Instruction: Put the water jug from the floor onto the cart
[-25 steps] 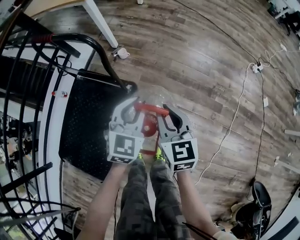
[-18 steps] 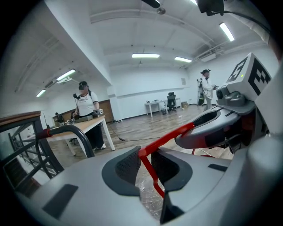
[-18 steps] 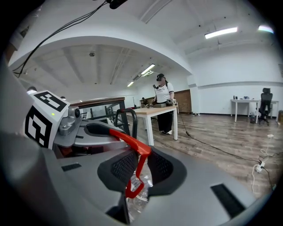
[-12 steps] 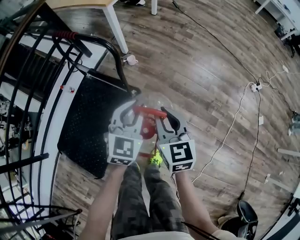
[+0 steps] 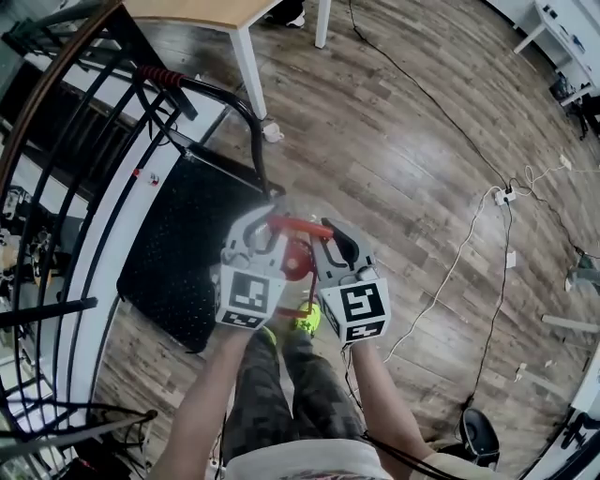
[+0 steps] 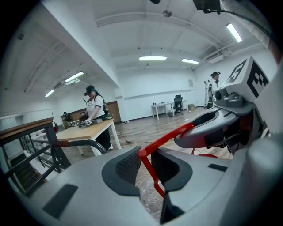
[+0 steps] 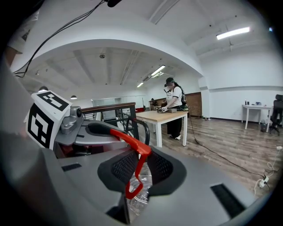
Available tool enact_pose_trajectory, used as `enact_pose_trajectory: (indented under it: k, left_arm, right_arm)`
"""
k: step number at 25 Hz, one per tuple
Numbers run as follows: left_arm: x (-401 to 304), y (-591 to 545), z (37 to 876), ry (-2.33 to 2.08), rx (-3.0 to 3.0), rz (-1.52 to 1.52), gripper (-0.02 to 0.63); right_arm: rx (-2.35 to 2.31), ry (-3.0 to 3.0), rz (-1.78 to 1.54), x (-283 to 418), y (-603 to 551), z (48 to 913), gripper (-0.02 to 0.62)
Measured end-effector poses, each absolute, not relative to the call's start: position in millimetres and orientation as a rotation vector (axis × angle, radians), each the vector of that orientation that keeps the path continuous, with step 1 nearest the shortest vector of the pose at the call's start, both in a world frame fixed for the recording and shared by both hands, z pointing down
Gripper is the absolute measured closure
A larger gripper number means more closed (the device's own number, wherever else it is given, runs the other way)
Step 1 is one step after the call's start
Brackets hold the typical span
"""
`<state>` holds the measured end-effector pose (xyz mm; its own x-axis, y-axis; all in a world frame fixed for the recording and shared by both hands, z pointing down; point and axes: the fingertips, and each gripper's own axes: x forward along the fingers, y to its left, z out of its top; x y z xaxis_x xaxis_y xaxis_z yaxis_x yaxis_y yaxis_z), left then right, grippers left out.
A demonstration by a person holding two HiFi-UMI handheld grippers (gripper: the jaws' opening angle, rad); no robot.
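Observation:
A clear plastic water jug point(image 5: 309, 202) with a red cap point(image 5: 298, 258) hangs above the wood floor by its red carry handle point(image 5: 298, 226). My left gripper point(image 5: 265, 225) is shut on the handle's left end point(image 6: 146, 152). My right gripper point(image 5: 330, 231) is shut on the right end point(image 7: 140, 152), and the crinkled clear body of the jug point(image 7: 141, 185) shows below its jaws. The cart's black deck point(image 5: 187, 244) lies just left of the jug, with its black push bar point(image 5: 225, 103) and red grip point(image 5: 161, 75) behind it.
A black metal railing point(image 5: 56, 187) curves along the left. A wooden table point(image 5: 225, 14) stands at the top, where a person point(image 7: 174, 106) works. White cables and a power strip point(image 5: 506, 195) lie on the floor at right. My legs and bright shoe point(image 5: 307, 322) are below the jug.
Both grippers have risen together with the jug hanging from its handle, so it stands higher off the floor. The cart and table have slid further into view on the left.

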<state>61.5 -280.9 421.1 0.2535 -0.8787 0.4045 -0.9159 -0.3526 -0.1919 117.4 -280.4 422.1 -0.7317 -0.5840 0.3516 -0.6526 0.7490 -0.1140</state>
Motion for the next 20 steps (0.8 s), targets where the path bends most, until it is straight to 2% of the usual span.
enact_pose_trajectory:
  k: [20]
  left_arm:
    - [-6.2, -244.9, 380.9, -1.779, 2.410, 0.647, 0.528]
  right_arm:
    - [0.899, -2.674, 0.290, 47.9, -244.4, 379.8, 0.535]
